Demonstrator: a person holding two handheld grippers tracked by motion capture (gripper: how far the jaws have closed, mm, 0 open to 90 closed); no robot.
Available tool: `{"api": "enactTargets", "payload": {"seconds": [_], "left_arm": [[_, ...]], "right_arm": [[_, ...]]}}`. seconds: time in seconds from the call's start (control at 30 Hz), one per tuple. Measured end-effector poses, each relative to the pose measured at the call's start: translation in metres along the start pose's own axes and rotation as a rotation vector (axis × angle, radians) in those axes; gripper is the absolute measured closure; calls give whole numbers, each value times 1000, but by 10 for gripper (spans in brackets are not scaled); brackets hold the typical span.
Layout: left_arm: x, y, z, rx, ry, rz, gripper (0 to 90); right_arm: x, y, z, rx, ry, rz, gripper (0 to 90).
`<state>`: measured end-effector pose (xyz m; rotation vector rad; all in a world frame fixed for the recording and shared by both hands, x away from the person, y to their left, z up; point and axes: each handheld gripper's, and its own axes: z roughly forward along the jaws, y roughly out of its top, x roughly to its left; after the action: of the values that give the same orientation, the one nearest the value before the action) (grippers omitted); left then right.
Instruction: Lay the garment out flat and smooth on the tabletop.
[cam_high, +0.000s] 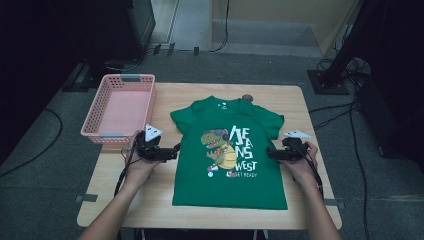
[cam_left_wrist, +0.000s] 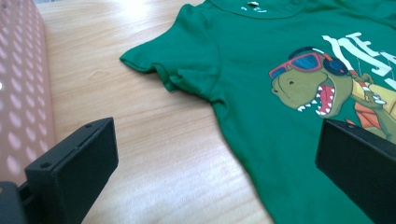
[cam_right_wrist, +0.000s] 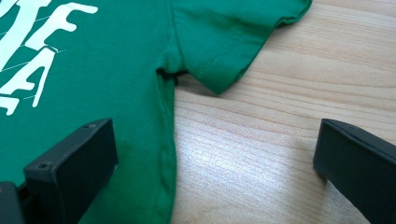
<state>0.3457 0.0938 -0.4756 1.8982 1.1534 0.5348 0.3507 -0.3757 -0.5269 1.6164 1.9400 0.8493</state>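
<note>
- A green T-shirt (cam_high: 230, 150) lies flat and face up in the middle of the wooden worktop (cam_high: 150, 192), collar toward the far edge, hem toward the person.
- Its front carries a cartoon dinosaur in sunglasses (cam_left_wrist: 322, 88) and white lettering (cam_right_wrist: 32, 51) beside it.
- The left gripper (cam_high: 172, 151) sits at the shirt's left side edge, about level with the print, held in the person's left hand (cam_high: 136, 162).
- In the left gripper view its jaws stand wide apart with nothing between them but cloth edge and bare wood: one jaw is over the worktop, the other over the shirt body beside the dinosaur. The left sleeve (cam_left_wrist: 173, 63) lies ahead of it, slightly rumpled at the cuff.
- The right gripper (cam_high: 272, 153) sits at the shirt's right side edge, held in the right hand (cam_high: 302, 162).
- In the right gripper view its jaws are also spread wide and hold nothing: one is over the green cloth, the other over bare wood, with the side seam running between them. The right sleeve (cam_right_wrist: 224, 42) lies just ahead.
- A pink perforated basket (cam_high: 120, 106) stands at the far left corner of the worktop, apart from the shirt; its wall shows at the edge of the left gripper view.
- A small dark round thing (cam_high: 247, 98) sits near the collar at the far edge; what it is cannot be made out.
</note>
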Motion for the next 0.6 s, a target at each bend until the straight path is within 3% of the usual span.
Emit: {"api": "enactTargets", "payload": {"seconds": [0.27,0.6], "left_arm": [[0,-14,-10,-3,13,-5,0],[11,-28,-26,-2,71,-19,0]], "right_arm": [[0,0,0,0,1,-1,0],[0,0,0,0,1,-2,0]]}}
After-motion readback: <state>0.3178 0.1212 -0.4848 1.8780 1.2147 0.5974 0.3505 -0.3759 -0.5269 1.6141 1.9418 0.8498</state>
